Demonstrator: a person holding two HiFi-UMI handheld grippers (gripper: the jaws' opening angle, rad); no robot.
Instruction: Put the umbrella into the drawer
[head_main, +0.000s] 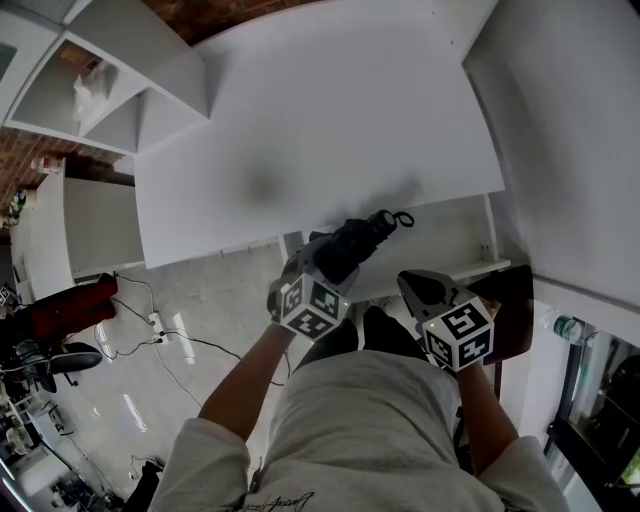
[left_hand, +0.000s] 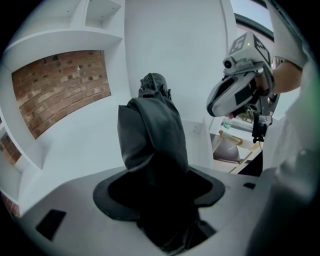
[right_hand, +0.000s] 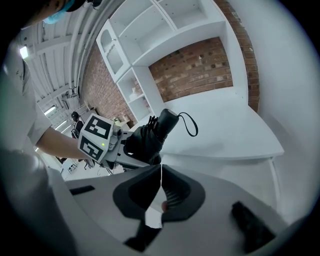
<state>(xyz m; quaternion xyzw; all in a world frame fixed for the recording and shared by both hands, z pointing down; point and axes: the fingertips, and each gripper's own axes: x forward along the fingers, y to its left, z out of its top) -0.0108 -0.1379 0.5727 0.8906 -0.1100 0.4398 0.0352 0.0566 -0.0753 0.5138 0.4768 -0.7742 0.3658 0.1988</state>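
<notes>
A folded black umbrella is held over the front edge of the white desk, its strap end pointing at the desk. My left gripper is shut on the umbrella's fabric body. In the left gripper view the umbrella rises straight out from between the jaws. My right gripper hangs just to the right, jaws shut together with nothing between them. From the right gripper view the umbrella and the left gripper's marker cube show just ahead. Below the desk edge is a white recess; I cannot make out a drawer.
White open shelves stand at the far left against a brick wall. Cables and a red and black object lie on the floor at the left. A dark chair and a bottle are at the right.
</notes>
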